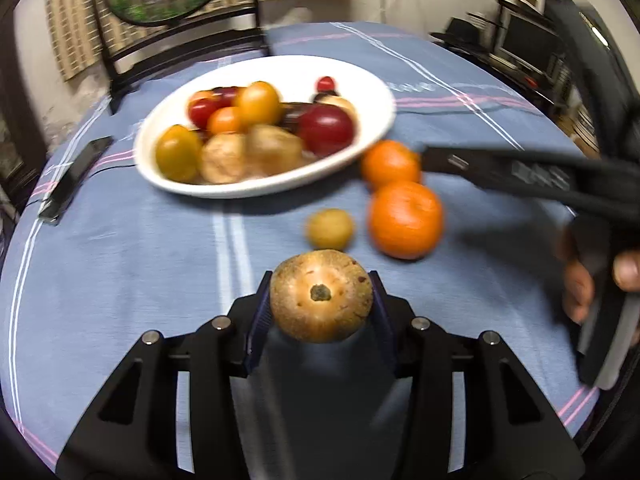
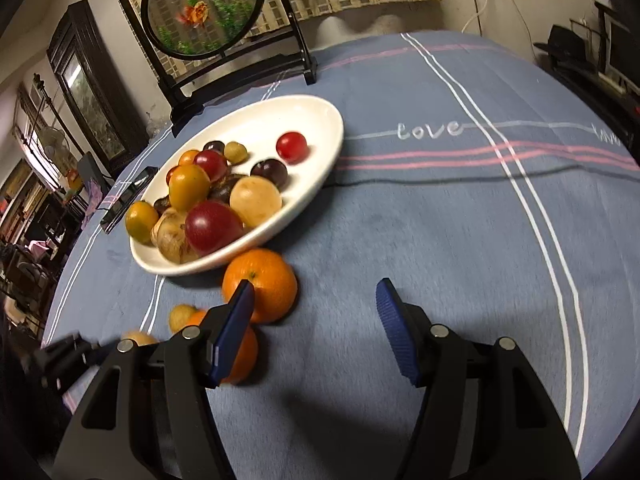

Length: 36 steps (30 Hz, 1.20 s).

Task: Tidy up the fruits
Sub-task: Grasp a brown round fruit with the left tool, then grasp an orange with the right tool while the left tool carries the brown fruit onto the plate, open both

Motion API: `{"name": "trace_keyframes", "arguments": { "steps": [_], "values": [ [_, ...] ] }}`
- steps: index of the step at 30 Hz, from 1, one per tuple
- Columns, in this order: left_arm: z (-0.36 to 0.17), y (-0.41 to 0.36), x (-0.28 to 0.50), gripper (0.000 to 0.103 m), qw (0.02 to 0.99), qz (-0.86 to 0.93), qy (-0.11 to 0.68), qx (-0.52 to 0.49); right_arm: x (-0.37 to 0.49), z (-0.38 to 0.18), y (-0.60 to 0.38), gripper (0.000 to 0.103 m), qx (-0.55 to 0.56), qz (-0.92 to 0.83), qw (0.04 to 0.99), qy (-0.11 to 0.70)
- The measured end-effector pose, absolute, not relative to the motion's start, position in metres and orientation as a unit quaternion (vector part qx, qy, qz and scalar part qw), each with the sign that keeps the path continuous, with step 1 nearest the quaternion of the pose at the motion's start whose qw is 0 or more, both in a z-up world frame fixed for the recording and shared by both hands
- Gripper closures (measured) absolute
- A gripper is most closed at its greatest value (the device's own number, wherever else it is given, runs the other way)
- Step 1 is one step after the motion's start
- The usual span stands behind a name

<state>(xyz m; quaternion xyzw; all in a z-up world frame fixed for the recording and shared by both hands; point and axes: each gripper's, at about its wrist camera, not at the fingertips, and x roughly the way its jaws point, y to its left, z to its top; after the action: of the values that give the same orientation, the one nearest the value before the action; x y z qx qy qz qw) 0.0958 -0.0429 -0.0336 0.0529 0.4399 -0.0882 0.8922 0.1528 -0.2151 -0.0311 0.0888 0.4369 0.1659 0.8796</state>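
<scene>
My left gripper (image 1: 320,280) is shut on a round brown speckled fruit (image 1: 320,296), with a blue pad pressing on each side of it, just above the blue tablecloth. Ahead of it lie a small yellow-brown fruit (image 1: 330,229) and two oranges (image 1: 406,220) (image 1: 390,164), beside a white oval bowl (image 1: 372,92) holding several red, yellow and brown fruits. My right gripper (image 2: 314,300) stands open over bare cloth with nothing between its fingers. Its left finger is beside one orange (image 2: 264,280) and partly hides the other (image 2: 244,354). The bowl (image 2: 320,120) lies ahead to the left.
A dark phone (image 1: 74,178) lies left of the bowl. At the table's far edge a round framed goldfish picture (image 2: 204,8) stands on a black stand. A hand (image 1: 580,280) holding the right gripper fills the right side of the left wrist view. Bare cloth (image 2: 440,240) stretches right.
</scene>
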Motion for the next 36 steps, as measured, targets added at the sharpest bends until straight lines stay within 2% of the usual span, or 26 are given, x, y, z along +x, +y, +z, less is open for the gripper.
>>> {"name": "trace_keyframes", "arguments": {
  "steps": [12, 18, 26, 28, 30, 36],
  "values": [
    [-0.042, -0.007, 0.102, 0.057, 0.887, -0.079, 0.456, 0.003, 0.108, -0.012, -0.184, 0.039, 0.017, 0.213, 0.884, 0.416],
    [-0.043, -0.008, 0.103, 0.056, 0.886, -0.077, 0.457, 0.009, 0.108, -0.022, -0.156, 0.039, -0.040, 0.220, 0.873, 0.434],
    [-0.044, -0.009, 0.103, 0.057, 0.886, -0.076, 0.458, 0.011, 0.127, -0.034, -0.139, 0.039, -0.060, 0.194, 0.862, 0.465],
    [-0.044, -0.009, 0.103, 0.057, 0.886, -0.077, 0.458, 0.010, 0.129, -0.035, -0.140, 0.044, -0.062, 0.189, 0.864, 0.463],
    [-0.044, -0.009, 0.104, 0.057, 0.886, -0.076, 0.458, 0.012, 0.129, -0.036, -0.140, 0.055, -0.058, 0.197, 0.862, 0.463],
    [-0.044, -0.010, 0.104, 0.057, 0.886, -0.075, 0.458, 0.016, 0.122, -0.036, -0.144, 0.056, -0.055, 0.199, 0.867, 0.453]
  ]
}}
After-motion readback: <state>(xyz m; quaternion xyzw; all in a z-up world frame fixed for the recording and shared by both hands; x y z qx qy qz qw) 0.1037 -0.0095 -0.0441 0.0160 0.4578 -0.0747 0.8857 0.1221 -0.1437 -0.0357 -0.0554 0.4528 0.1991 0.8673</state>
